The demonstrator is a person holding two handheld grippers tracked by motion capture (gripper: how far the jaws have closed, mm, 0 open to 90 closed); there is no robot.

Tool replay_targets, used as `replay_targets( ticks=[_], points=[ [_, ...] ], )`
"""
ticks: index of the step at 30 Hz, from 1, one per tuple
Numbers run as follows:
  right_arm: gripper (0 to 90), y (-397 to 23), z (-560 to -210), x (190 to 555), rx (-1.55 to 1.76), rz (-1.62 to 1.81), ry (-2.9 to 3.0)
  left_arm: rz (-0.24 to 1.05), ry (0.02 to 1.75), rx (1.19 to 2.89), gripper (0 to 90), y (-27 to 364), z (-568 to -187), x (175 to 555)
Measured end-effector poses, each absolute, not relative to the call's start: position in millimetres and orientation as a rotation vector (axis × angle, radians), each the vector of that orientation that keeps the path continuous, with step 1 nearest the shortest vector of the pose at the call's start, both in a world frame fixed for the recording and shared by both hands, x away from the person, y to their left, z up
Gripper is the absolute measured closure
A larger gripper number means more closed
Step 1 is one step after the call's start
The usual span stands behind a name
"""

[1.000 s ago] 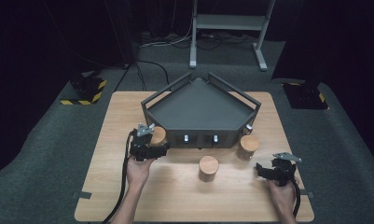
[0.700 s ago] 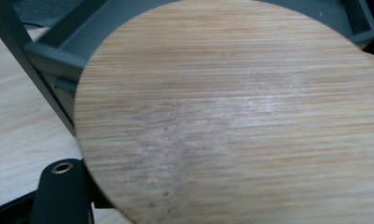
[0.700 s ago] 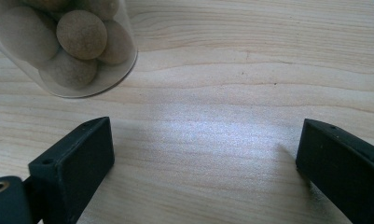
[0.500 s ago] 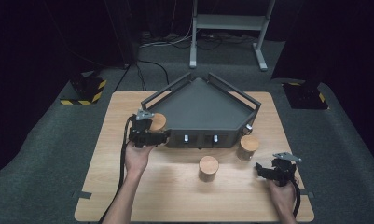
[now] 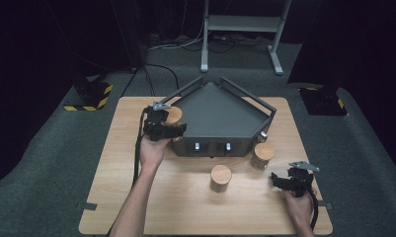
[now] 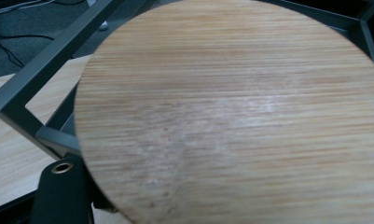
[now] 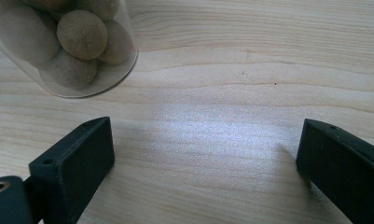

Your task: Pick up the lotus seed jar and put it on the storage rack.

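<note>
A jar with a round wooden lid [image 5: 174, 115] hangs above the table at the left rim of the dark five-sided tray [image 5: 220, 106]. My left gripper [image 5: 172, 129] is shut on this jar. In the left gripper view the lid [image 6: 231, 112] is very close, with one black finger [image 6: 58, 196] below it at the left and the tray's frame [image 6: 31, 88] behind. My right gripper [image 5: 280, 181] rests low over the table's front right, open, with bare wood between its jaws [image 7: 205, 158].
Two more lidded jars stand in front of the tray, one at the middle [image 5: 220, 177] and one to its right [image 5: 262, 155]. In the right gripper view a clear jar [image 7: 68, 42] holds several brownish balls. The wooden table [image 5: 136, 197] stands on dark carpet.
The left hand has lifted its jar off the table and carried it up and back beside the tray's left rim. The right hand and the two other jars have stayed put.
</note>
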State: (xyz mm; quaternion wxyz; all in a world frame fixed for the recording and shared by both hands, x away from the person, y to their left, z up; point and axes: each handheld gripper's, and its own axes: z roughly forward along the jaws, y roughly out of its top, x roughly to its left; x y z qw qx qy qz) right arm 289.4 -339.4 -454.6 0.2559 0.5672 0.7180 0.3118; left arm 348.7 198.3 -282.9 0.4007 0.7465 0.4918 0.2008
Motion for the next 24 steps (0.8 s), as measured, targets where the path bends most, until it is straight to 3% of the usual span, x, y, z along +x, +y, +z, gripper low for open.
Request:
replay_targets(
  ticks=[24],
  points=[
    [3.5,-339.6,-454.6,289.3,1.538,0.846,1.95,0.616,1.311,1.936,25.2,162.1,-285.3,385.5]
  ],
)
